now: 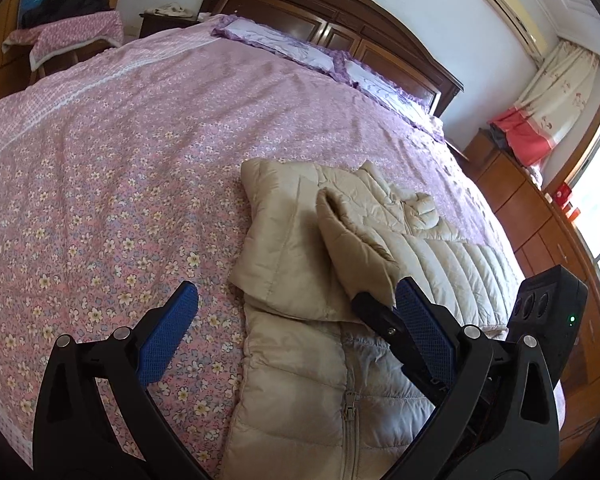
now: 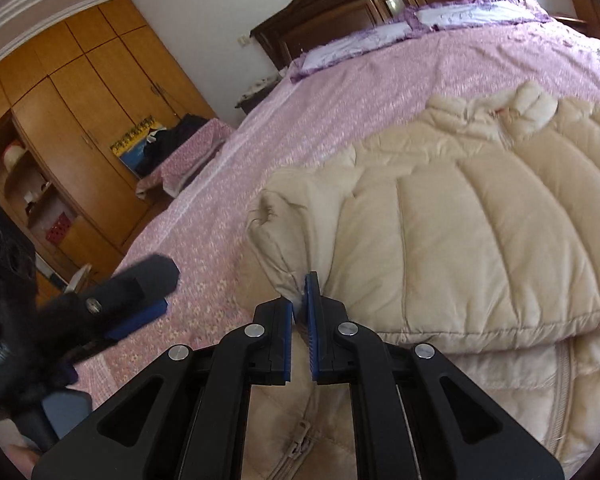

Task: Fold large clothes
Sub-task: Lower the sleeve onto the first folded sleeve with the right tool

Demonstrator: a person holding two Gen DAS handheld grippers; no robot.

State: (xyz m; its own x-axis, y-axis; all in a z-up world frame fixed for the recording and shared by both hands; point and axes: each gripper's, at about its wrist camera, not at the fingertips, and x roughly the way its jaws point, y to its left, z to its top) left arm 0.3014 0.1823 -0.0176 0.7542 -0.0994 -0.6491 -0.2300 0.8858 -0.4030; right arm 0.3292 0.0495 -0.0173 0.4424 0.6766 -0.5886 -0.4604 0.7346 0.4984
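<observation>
A cream quilted down jacket (image 1: 300, 360) lies on the pink floral bedspread (image 1: 112, 184), zipper up, with a sleeve (image 1: 352, 236) folded across its chest. My left gripper (image 1: 296, 300) is open and empty, its jaws spread above the jacket's left edge. My right gripper (image 2: 302, 292) is shut on the cuff of the sleeve (image 2: 284, 276), holding it just above the jacket body (image 2: 480, 220). The right gripper also shows in the left wrist view (image 1: 374, 310), and the left gripper shows at the left of the right wrist view (image 2: 140, 292).
A dark wooden headboard (image 1: 340, 24) and purple pillows (image 1: 284, 44) are at the far end. A chair with a pink cloth and dark clothes (image 1: 68, 24) stands beside the bed. A wooden wardrobe (image 2: 68, 112) and low cabinets (image 1: 540, 220) line the walls.
</observation>
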